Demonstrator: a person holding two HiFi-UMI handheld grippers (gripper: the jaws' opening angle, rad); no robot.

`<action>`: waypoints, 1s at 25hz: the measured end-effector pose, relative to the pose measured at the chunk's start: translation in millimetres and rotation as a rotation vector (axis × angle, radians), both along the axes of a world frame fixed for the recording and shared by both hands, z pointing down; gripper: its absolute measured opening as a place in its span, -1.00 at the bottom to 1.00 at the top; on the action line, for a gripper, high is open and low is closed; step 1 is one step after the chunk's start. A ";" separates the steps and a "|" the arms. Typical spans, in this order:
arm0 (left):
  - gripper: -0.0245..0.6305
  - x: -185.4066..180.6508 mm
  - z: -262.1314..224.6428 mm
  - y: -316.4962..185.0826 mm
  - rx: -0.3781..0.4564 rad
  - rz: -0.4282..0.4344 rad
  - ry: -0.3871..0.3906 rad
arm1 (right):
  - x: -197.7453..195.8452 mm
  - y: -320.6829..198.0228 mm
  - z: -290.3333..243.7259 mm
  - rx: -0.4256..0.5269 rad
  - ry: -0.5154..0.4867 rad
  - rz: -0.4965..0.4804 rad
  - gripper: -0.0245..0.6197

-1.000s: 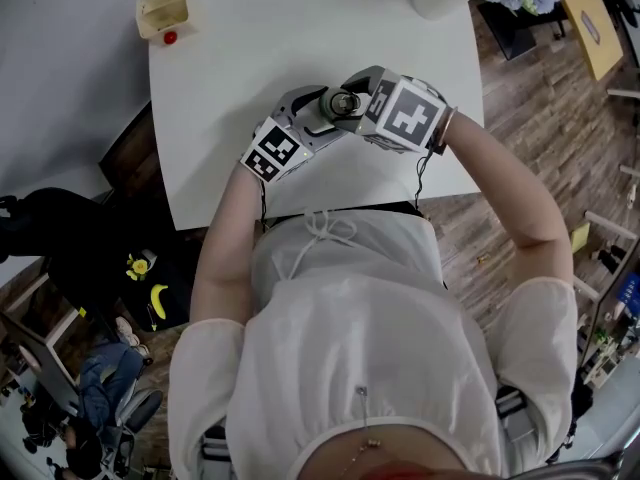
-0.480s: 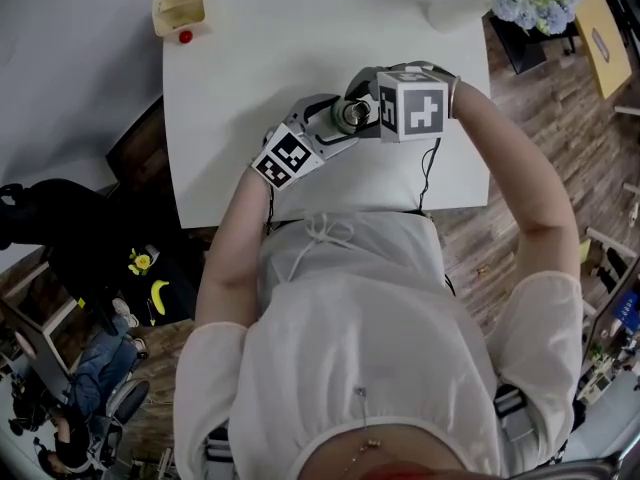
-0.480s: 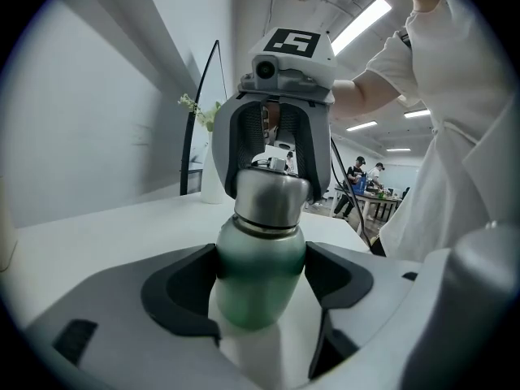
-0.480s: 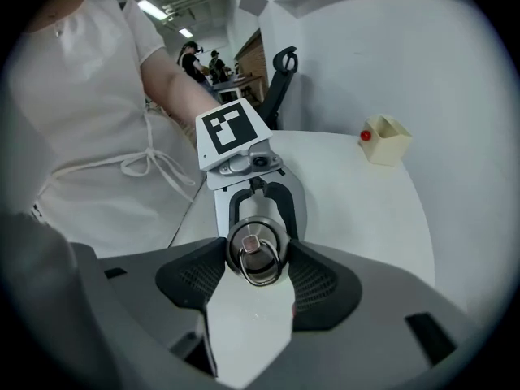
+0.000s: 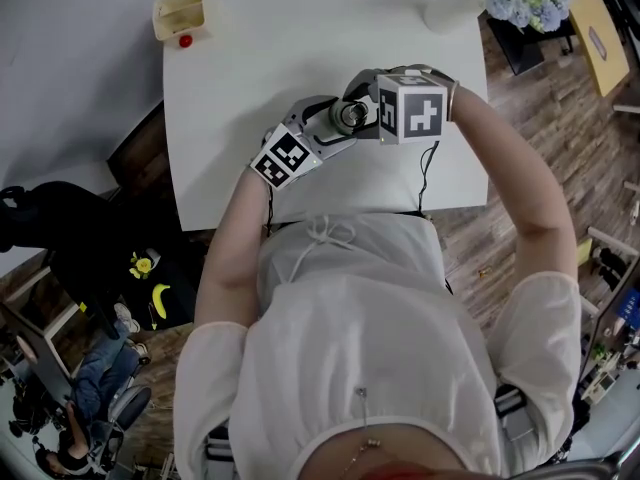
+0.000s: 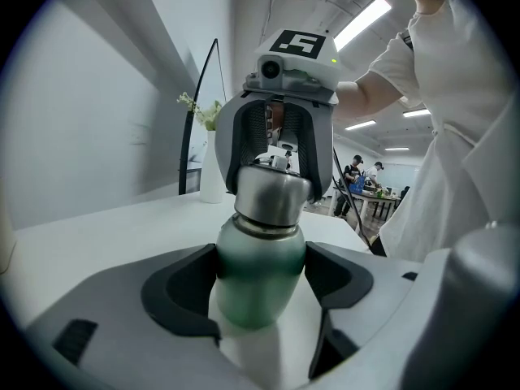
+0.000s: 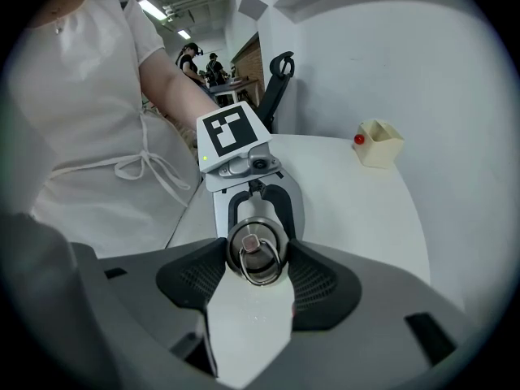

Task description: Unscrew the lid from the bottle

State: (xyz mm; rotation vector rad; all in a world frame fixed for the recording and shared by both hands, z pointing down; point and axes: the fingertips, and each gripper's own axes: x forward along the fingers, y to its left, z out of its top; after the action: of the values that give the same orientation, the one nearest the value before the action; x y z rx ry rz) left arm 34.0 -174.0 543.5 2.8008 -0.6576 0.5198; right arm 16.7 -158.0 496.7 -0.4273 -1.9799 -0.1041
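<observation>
The head view looks steeply down past the person's white blouse (image 5: pixel 350 348) onto the white rectangular surface (image 5: pixel 300 38). The left gripper view faces nearly level, close against the green metal bottle (image 6: pixel 258 283). The right gripper view peers down from just above its rounded steel lid (image 7: pixel 254 250). All three share that lid.

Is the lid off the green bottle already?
No, the silver lid sits right on top of the green bottle, covering its mouth.
</observation>
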 end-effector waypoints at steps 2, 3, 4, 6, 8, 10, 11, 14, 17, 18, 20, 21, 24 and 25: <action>0.15 -0.8 -0.2 0.3 0.000 -0.001 0.000 | -0.6 0.4 -3.8 0.012 -0.015 0.012 -0.17; 0.15 -1.0 -0.1 0.4 0.000 -0.002 -0.001 | -0.6 0.5 -6.2 0.014 -0.025 0.019 -0.17; 0.15 -1.1 0.0 0.4 0.000 -0.002 -0.002 | -0.6 0.0 -8.7 0.017 -0.038 0.029 -0.17; 0.15 -0.9 0.7 0.8 -0.003 -0.004 -0.004 | 0.4 -2.4 -13.5 0.020 -0.067 0.062 -0.17; 0.15 -0.8 0.4 0.8 -0.004 -0.004 -0.005 | 2.1 -6.4 -18.8 0.021 -0.098 0.103 -0.17; 0.15 -0.6 -0.7 0.2 -0.002 -0.002 -0.002 | 4.2 -11.4 -25.0 0.016 -0.129 0.146 -0.17; 0.15 -0.5 -0.7 0.3 -0.003 -0.001 -0.001 | 5.6 -14.3 -28.0 0.014 -0.142 0.169 -0.17; 0.15 -0.7 0.5 1.4 -0.010 0.003 -0.003 | 15.8 -23.4 -31.7 0.013 -0.161 0.239 -0.17; 0.15 -0.7 -0.2 1.9 -0.008 0.004 -0.004 | 34.0 -29.6 -26.6 0.015 -0.145 0.298 -0.17; 0.15 -0.8 -0.1 2.2 -0.011 0.005 -0.003 | 40.7 -30.2 -22.4 0.014 -0.130 0.312 -0.17; 0.15 -1.2 0.3 2.4 -0.015 0.005 -0.006 | 52.9 -29.6 -10.6 0.004 -0.098 0.336 -0.17; 0.15 -1.4 0.4 2.2 -0.016 0.004 -0.007 | 58.2 -28.9 -3.4 -0.003 -0.082 0.348 -0.17; 0.15 -1.0 0.0 1.2 -0.016 0.005 -0.009 | 70.1 -29.3 21.5 -0.016 -0.050 0.384 -0.17; 0.15 -0.8 -0.2 1.2 -0.014 0.007 -0.009 | 72.5 -29.9 30.1 -0.019 -0.047 0.395 -0.17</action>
State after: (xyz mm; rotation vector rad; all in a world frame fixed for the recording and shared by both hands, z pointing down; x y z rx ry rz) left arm 33.2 -172.9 543.3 2.7901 -0.6441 0.5371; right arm 89.2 -187.8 526.8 -0.0401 -2.0760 0.1565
